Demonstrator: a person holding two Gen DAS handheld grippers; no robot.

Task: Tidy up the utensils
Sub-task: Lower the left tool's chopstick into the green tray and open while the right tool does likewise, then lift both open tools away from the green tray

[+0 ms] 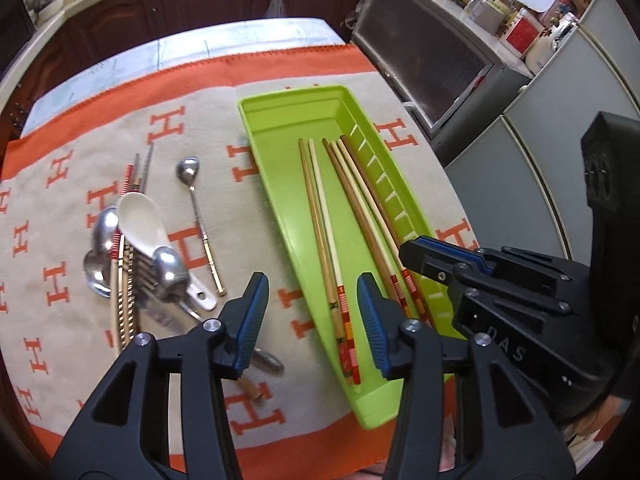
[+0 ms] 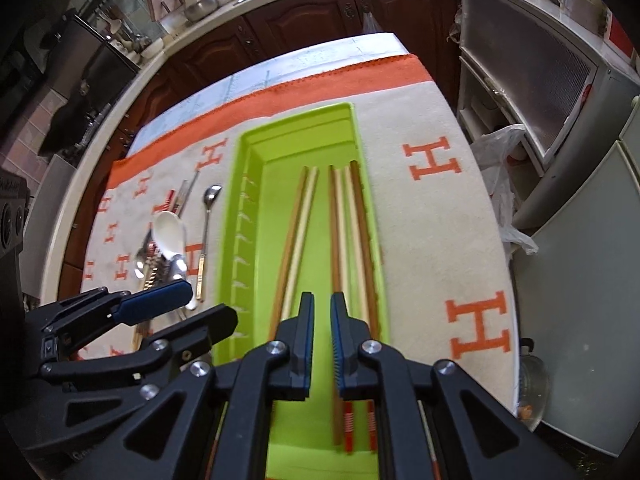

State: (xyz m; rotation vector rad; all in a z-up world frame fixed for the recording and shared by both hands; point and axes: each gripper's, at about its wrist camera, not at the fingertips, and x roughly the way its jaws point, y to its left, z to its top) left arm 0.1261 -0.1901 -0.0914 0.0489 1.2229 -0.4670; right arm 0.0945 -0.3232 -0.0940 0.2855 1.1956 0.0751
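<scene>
Left gripper point(image 1: 312, 316): jaws stood apart, nothing between the pads; it hung over the near left rim of the tray.
Right gripper point(image 2: 321, 340): jaws nearly together with a narrow gap, nothing visibly pressed; it pointed down over the near end of the tray.
Tray point(image 1: 276, 184): lime green, long, lying on the cloth directly below both grippers.
Chopsticks point(image 1: 360, 200): six lay lengthwise in the tray, two just ahead of the left gripper, four along the slotted wall under the right gripper.
Loose utensils point(image 1: 152, 264): heaped on the cloth to the left of the left gripper, well apart from the tray; white spoon point(image 1: 142, 220) on top.
Long metal spoon point(image 1: 198, 216): lay alone between heap and tray.
Cloth point(image 1: 60, 240): beige with orange letters.
</scene>
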